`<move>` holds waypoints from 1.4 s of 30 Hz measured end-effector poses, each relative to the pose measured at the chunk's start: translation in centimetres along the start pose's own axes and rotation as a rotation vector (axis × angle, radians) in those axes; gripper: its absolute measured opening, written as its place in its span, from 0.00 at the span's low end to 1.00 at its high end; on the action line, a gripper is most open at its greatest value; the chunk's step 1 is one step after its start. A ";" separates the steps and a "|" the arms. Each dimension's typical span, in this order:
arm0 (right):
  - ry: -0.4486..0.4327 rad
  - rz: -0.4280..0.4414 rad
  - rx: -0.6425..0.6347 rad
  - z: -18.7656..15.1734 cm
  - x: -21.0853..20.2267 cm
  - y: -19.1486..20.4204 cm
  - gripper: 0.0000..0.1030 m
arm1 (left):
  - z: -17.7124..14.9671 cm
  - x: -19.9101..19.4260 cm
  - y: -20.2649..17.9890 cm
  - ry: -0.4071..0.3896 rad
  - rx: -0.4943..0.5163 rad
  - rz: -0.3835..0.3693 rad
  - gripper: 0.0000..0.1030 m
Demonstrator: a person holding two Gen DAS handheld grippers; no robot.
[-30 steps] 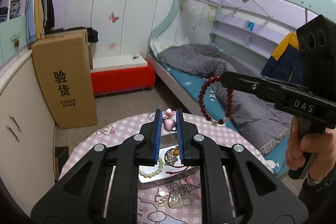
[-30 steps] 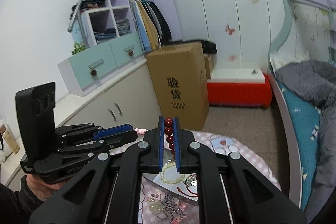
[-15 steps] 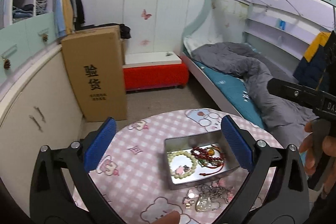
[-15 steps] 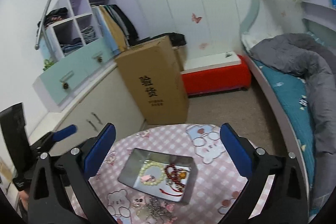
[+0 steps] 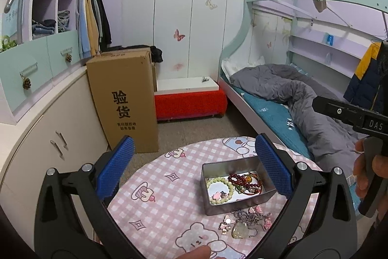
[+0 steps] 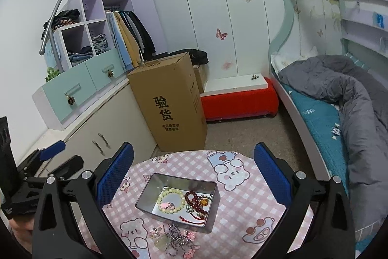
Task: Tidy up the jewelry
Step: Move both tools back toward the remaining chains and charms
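While both the left gripper [image 5: 194, 166] and right gripper [image 6: 193, 169] hover wide apart and empty above the desk [image 6: 242, 200], the shiny rectangular metal tin [image 6: 178, 200] holds round green and dark red bead bracelets; a tangled chain heap [image 6: 174, 240] lies just outside, probably awaiting sorting.

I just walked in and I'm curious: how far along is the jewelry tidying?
Partly done. The tin holds a green bracelet and a red bead bracelet. Nothing is in hand: the left gripper and the right gripper are both open. A tangle of chain and charms lies on the table beside the tin.
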State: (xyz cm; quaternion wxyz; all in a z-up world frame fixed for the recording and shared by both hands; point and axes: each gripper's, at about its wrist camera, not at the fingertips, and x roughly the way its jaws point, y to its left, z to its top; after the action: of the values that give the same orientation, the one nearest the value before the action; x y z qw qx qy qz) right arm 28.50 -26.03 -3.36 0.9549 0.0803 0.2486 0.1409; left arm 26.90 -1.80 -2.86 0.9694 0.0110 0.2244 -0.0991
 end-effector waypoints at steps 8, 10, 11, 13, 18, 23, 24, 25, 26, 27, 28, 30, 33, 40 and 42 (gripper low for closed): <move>-0.017 -0.046 -0.022 -1.8 -2.8 0.0 0.93 | -2.2 -2.7 1.0 -0.028 -0.030 0.000 0.94; -0.010 -0.064 -0.029 -2.3 -3.3 0.0 0.93 | -3.0 -3.3 1.4 -0.031 -0.040 -0.006 0.94; -0.009 -0.073 -0.033 -2.7 -3.6 -0.1 0.93 | -3.7 -3.7 1.5 -0.030 -0.044 -0.005 0.94; -0.006 -0.087 -0.031 -3.2 -4.1 -0.3 0.93 | -4.6 -4.0 1.5 -0.024 -0.040 -0.002 0.94; 0.019 -0.125 -0.028 -5.6 -4.8 -0.9 0.93 | -7.1 -4.0 1.6 0.021 -0.031 0.009 0.94; 0.093 -0.133 -0.004 -8.9 -4.0 -1.3 0.93 | -9.6 -2.5 1.3 0.095 -0.012 0.018 0.94; 0.108 -0.132 0.005 -9.5 -3.8 -1.5 0.93 | -10.0 -2.1 1.1 0.110 -0.010 0.015 0.94; 0.123 -0.130 0.012 -10.1 -3.6 -1.7 0.93 | -10.4 -1.8 1.0 0.125 -0.006 0.014 0.94; 0.136 -0.129 0.016 -10.5 -3.4 -1.7 0.93 | -11.0 -1.2 0.8 0.145 0.000 0.013 0.94; 0.150 -0.129 0.019 -11.0 -3.2 -1.7 0.93 | -11.5 -0.9 0.5 0.157 0.003 0.012 0.94; 0.164 -0.127 0.020 -11.4 -2.9 -1.7 0.93 | -11.9 -0.5 0.3 0.173 0.009 0.010 0.94; 0.188 -0.126 0.017 -12.2 -2.5 -1.6 0.93 | -12.9 0.6 -0.1 0.205 0.025 0.007 0.94; 0.222 -0.125 0.022 -13.2 -1.9 -1.8 0.93 | -13.9 2.2 -0.6 0.246 0.033 0.002 0.94; 0.273 -0.109 0.025 -14.7 -0.8 -1.8 0.93 | -14.9 4.9 -1.1 0.296 0.051 -0.008 0.94; 0.285 -0.105 0.028 -15.0 -0.4 -1.9 0.93 | -15.0 5.8 -1.4 0.308 0.063 -0.007 0.94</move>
State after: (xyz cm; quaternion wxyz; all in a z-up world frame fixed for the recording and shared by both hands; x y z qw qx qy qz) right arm 21.13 -26.72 -16.50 0.9148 0.0598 0.3875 0.0973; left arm 25.22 -3.27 -18.87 0.9224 0.0559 0.3671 -0.1067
